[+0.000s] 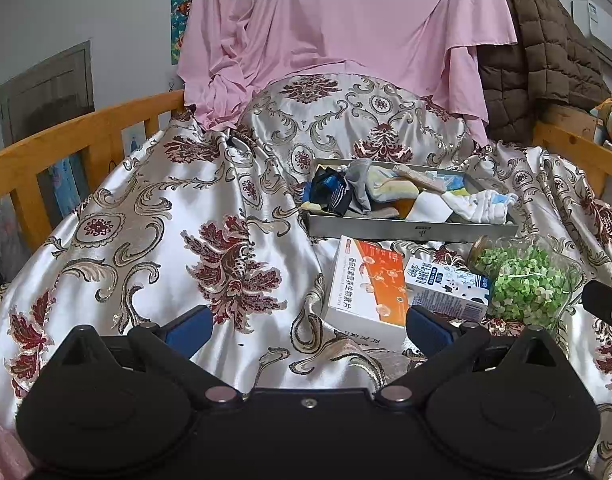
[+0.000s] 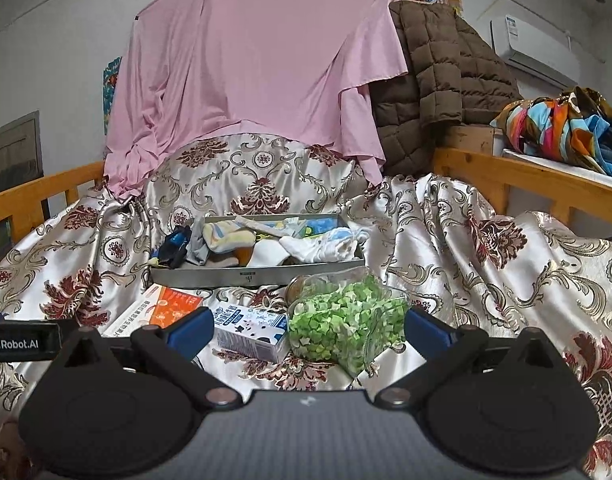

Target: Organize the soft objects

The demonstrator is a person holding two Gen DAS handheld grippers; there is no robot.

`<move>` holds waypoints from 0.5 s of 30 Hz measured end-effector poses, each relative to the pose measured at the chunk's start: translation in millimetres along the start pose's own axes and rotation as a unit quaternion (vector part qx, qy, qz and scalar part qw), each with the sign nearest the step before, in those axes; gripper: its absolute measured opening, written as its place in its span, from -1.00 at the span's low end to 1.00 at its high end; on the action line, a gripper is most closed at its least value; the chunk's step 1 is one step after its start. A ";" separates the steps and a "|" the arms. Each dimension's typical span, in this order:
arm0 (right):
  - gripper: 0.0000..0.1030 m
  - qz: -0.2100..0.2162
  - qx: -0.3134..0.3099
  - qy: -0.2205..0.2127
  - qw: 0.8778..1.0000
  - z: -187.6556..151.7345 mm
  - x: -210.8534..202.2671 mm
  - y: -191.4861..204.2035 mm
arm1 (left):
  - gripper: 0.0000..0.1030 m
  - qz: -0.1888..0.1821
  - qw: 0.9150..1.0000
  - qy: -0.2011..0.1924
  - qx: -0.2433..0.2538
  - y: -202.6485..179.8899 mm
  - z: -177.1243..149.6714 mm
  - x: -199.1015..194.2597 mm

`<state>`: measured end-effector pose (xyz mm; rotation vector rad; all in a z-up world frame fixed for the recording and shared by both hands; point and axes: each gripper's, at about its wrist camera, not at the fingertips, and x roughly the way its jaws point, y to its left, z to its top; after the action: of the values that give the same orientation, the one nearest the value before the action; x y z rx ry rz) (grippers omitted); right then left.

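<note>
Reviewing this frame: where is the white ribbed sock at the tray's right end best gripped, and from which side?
Grip the white ribbed sock at its bunched middle, coming from above: it lies atop the pile in the metal tray, whose front wall blocks a low approach. The right gripper, open, is probably nearer.

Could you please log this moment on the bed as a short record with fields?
surface: patterned satin bedspread
tray: metal tray holding jumbled socks and small cloths
in front of tray: orange-and-white box, milk carton, clear jar of green pieces lying on its side
left gripper: fingers open, empty
right gripper: fingers open, empty, jar just ahead
backdrop: pink sheet, brown quilted jacket
</note>
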<state>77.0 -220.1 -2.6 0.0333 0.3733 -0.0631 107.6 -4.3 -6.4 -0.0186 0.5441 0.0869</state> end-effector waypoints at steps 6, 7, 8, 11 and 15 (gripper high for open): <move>1.00 -0.002 0.000 0.004 1.000 -1.2 1.2 0.2 | 0.99 -0.002 1.000 -0.006 0.007 -2.5 -0.9 0.4; 1.00 -0.002 -0.001 0.006 1.000 -1.7 1.8 0.4 | 0.99 -0.001 1.000 -0.008 0.009 -3.0 -1.2 0.2; 1.00 -0.003 -0.001 0.007 1.000 -2.0 2.3 0.1 | 0.99 0.000 1.000 -0.009 0.010 -2.9 -1.5 -0.3; 1.00 -0.004 -0.001 0.011 1.000 -2.8 4.2 -0.1 | 0.99 0.000 1.000 -0.012 0.015 -3.8 -2.3 -0.8; 1.00 -0.004 -0.002 0.016 1.000 -3.7 6.1 0.0 | 0.99 0.004 1.000 -0.012 0.021 -4.6 -3.1 0.2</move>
<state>81.3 -220.3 -8.3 0.0285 0.4052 -0.0702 106.6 -9.0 -9.2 0.0255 0.5217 0.0836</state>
